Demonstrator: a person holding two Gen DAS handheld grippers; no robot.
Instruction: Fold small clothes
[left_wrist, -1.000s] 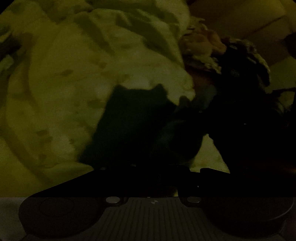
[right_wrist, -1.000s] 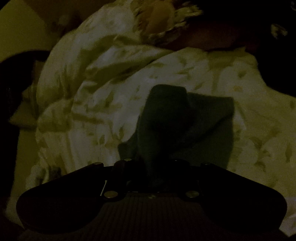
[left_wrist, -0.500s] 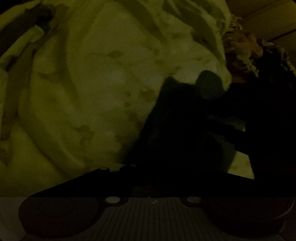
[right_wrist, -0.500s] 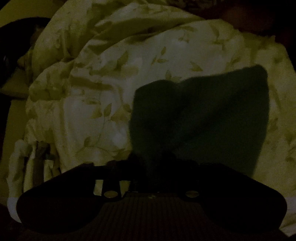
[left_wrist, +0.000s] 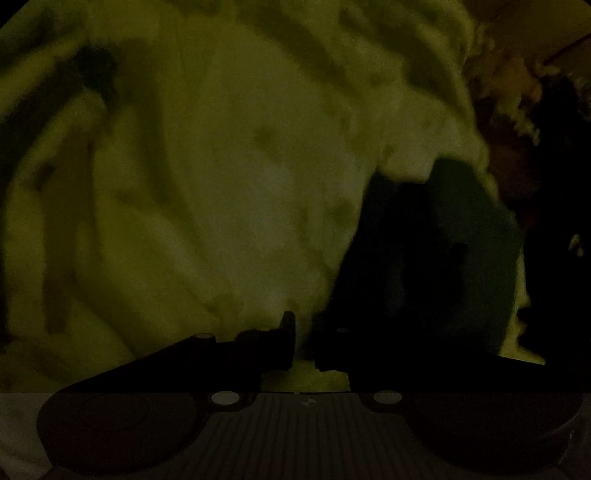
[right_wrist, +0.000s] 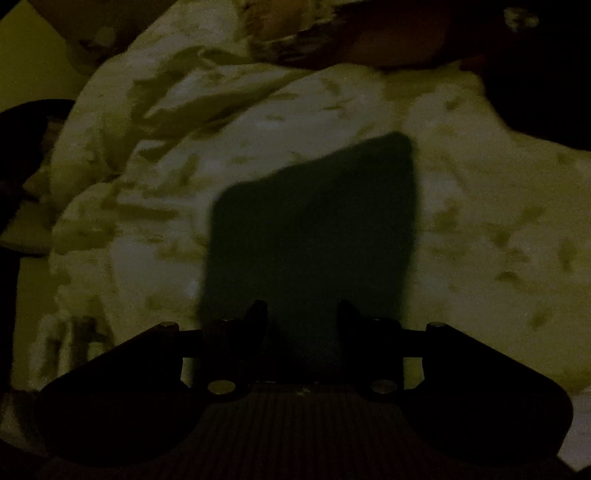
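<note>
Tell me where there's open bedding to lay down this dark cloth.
Open quilt lies right of the cloth, and left of it up to the folds. The far edge is crowded by a frilly heap and something dark.

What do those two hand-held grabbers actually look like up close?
It is very dim. Both the left gripper and the right gripper look black, each with two short fingers on a wide body with rounded lobes at either side. Between the lobes is a ribbed panel with a small round mark, flanked by two pale round screws. No cables, sleeves or hands show.
</note>
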